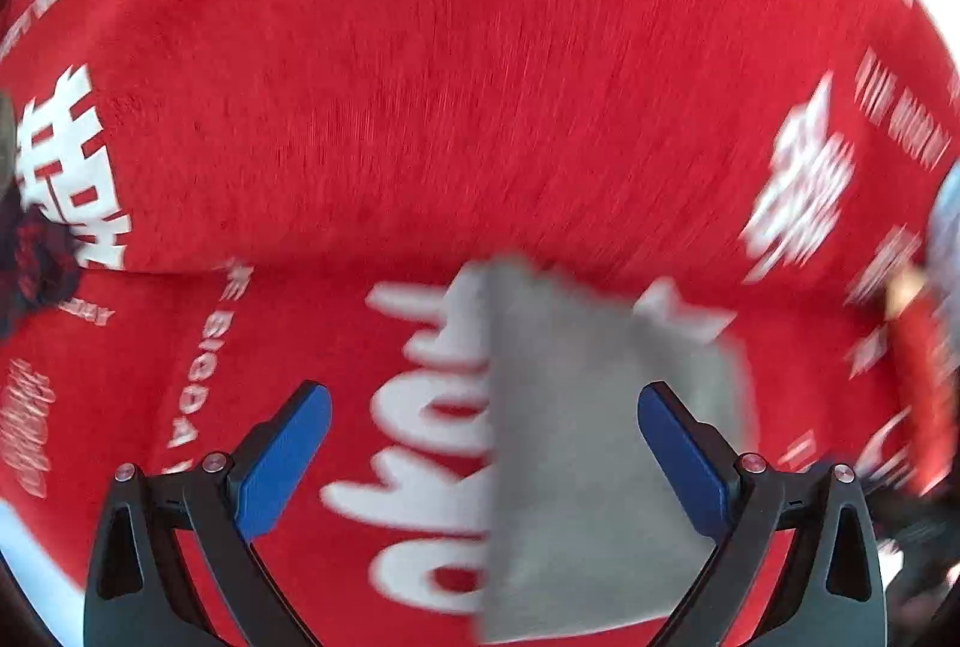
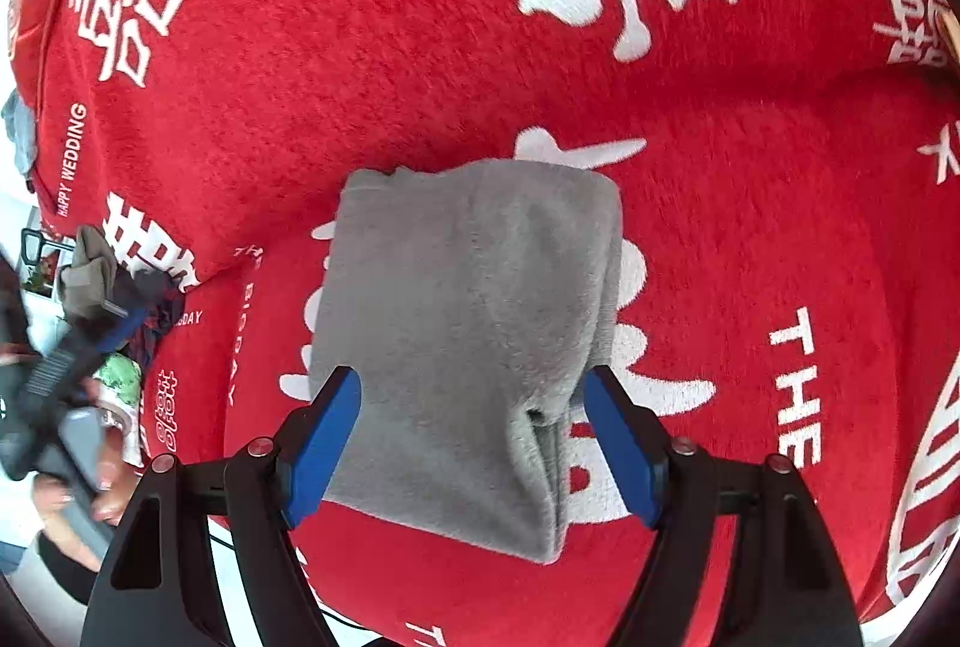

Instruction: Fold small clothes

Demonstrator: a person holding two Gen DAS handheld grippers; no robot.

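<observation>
A grey fleece garment (image 2: pixel 468 323), folded into a thick rectangle, lies on a red blanket (image 2: pixel 360 47) printed with white characters. My right gripper (image 2: pixel 473 377) hovers over the garment's near half with its blue pads wide apart, one near each long edge and neither pressing on it. The left wrist view is blurred by motion. In it the grey garment (image 1: pixel 576 437) lies low and right of centre. My left gripper (image 1: pixel 483 395) is open above the garment's left edge with nothing held.
At the blanket's left edge lies a pile of small clothes: an olive piece (image 2: pixel 90 269) and a dark plaid one (image 2: pixel 156 305). A hand (image 2: pixel 102 497) with the other gripper shows there too. A dark cloth (image 1: pixel 36 251) lies at the left rim.
</observation>
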